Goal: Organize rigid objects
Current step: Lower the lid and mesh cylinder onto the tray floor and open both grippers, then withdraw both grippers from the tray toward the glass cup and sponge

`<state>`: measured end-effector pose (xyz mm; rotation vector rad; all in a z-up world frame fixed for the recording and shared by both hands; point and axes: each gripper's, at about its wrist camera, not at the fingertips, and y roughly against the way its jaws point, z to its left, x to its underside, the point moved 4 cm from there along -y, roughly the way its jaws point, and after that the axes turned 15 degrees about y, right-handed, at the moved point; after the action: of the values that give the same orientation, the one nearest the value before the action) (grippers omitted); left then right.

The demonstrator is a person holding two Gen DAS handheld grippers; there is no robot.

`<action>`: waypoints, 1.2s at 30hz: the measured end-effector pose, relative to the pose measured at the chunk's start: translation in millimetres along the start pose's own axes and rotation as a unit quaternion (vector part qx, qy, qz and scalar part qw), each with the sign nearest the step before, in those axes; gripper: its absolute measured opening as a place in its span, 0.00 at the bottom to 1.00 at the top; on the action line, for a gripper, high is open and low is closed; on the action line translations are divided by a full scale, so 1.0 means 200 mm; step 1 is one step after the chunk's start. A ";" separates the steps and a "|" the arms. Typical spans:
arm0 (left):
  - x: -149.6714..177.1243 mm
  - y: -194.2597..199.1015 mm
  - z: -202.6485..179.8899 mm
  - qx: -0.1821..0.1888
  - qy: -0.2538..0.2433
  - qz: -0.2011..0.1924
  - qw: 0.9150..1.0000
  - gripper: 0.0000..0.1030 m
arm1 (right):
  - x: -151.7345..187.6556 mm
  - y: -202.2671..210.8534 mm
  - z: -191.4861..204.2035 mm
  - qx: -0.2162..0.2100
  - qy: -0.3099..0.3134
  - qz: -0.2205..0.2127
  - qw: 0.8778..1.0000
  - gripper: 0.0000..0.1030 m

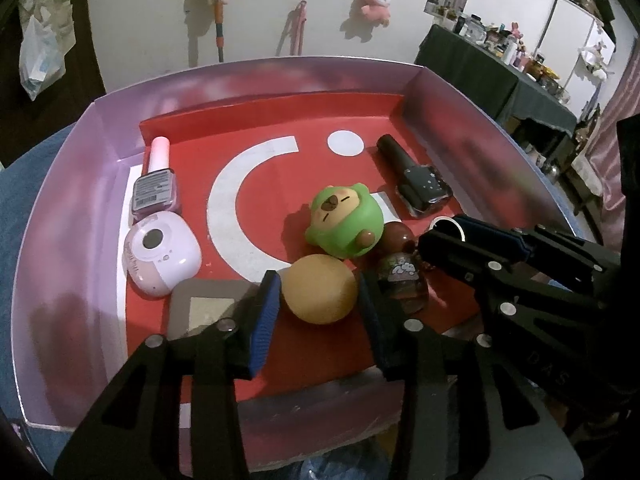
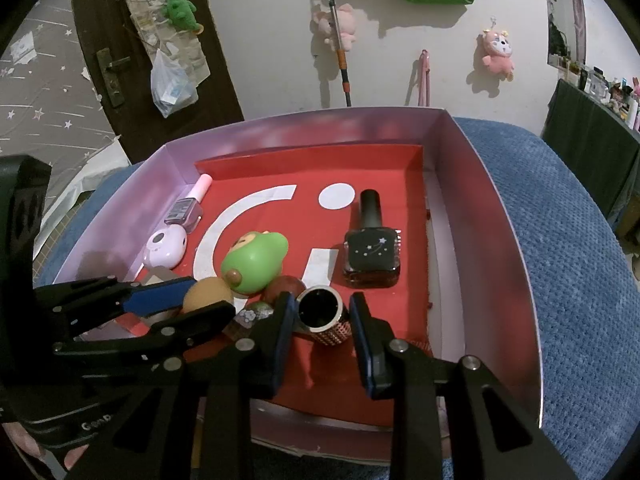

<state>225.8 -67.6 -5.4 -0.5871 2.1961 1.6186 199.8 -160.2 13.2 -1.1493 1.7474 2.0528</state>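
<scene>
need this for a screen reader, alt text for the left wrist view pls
The left gripper closes on a tan ball inside a red-floored box, beside a green toy, two nail polish bottles and a lilac case. The right gripper reaches in from the right.

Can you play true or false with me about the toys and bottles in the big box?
1. The left gripper has the tan ball between its pads. True.
2. The green toy lies outside the box. False: it lies inside, on the red floor.
3. The right gripper is around a studded tube. True.
4. The dark bottle stands upright. False: it lies flat.
5. The pink-capped bottle lies by the box's left wall. True.
</scene>
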 end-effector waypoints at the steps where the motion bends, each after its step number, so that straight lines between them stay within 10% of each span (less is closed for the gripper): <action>1: 0.00 0.00 0.00 0.002 0.002 0.001 1.000 0.38 | 0.00 0.00 0.00 0.000 0.000 0.000 1.000 0.30; 36: 0.06 0.32 0.12 -0.018 0.017 -0.063 0.998 0.88 | 0.00 0.26 0.09 -0.002 0.004 -0.058 0.998 0.71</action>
<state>183.6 -30.3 33.5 -0.7527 2.1108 1.5968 160.0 -158.7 51.6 -1.2312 1.6406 1.9872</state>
